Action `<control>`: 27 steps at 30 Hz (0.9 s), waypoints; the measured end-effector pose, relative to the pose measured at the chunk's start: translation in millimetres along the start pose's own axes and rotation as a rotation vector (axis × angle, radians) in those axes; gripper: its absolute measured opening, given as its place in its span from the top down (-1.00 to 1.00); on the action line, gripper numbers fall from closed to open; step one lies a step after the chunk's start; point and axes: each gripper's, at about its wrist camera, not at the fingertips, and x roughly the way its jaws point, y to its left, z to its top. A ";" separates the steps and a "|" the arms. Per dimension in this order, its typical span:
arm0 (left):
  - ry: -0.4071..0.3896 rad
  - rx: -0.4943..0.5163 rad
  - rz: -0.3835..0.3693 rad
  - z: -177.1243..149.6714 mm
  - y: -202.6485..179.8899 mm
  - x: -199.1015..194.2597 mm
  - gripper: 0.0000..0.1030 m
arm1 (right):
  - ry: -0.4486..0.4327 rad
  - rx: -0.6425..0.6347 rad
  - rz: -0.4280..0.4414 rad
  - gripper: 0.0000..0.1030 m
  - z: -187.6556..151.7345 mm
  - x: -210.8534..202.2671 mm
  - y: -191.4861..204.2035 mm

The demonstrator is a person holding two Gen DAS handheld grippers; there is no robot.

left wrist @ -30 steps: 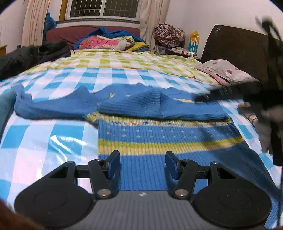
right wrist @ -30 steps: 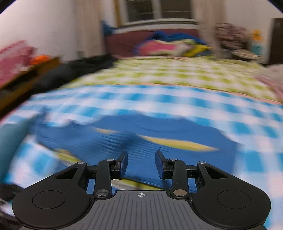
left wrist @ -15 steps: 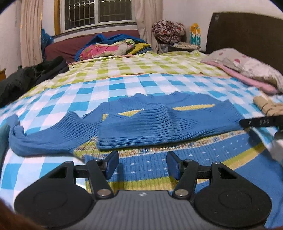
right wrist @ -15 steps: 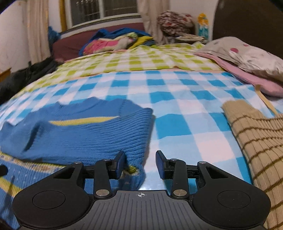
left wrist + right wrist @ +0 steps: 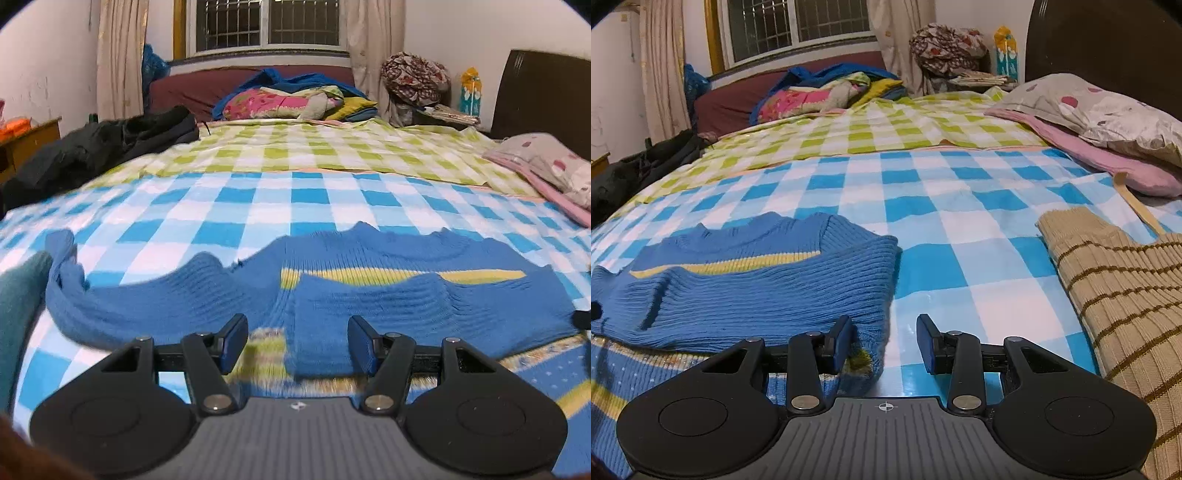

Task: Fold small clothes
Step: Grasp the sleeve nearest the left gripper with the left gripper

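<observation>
Both claws stand spread over the bed with nothing pinched. Left claw (image 5: 297, 341) hovers low over the blue sweater (image 5: 369, 295), its pads apart, the cuff end of the folded-in sleeve lying between them but not pressed. Right claw (image 5: 884, 343) is likewise spread, at the sweater's (image 5: 757, 291) right edge, where a fold of the knit sits just beside its left pad; the right pad is over bare checked bedsheet (image 5: 960, 236).

Compared with a second ago, the left view has shifted up the sweater: then it looked at the striped lower body, now at the chest, with the yellow stripe (image 5: 369, 275) near the collar showing above the folded sleeve. The other sleeve trails off to the left, unfolded as before. The right view, blurred and centred over the sweater a second ago, is now sharp and has swung to the sweater's right side, much as it was half a second ago.

To the right, well apart from the blue sweater, lies a tan striped sweater (image 5: 1119, 295). A pillow (image 5: 1108, 110) rests by the dark headboard (image 5: 1108, 44)
</observation>
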 end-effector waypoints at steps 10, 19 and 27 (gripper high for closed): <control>-0.020 0.057 0.015 15.5 -30.4 27.3 -0.24 | -0.085 -0.031 0.003 0.23 3.1 -15.8 8.0; 0.029 0.074 0.140 1.0 -2.5 34.9 -0.32 | -0.058 -0.043 0.025 0.22 -1.5 -11.8 10.7; 0.034 0.077 0.195 -1.9 5.9 30.8 -0.34 | -0.055 -0.077 0.050 0.22 -8.5 -13.3 21.1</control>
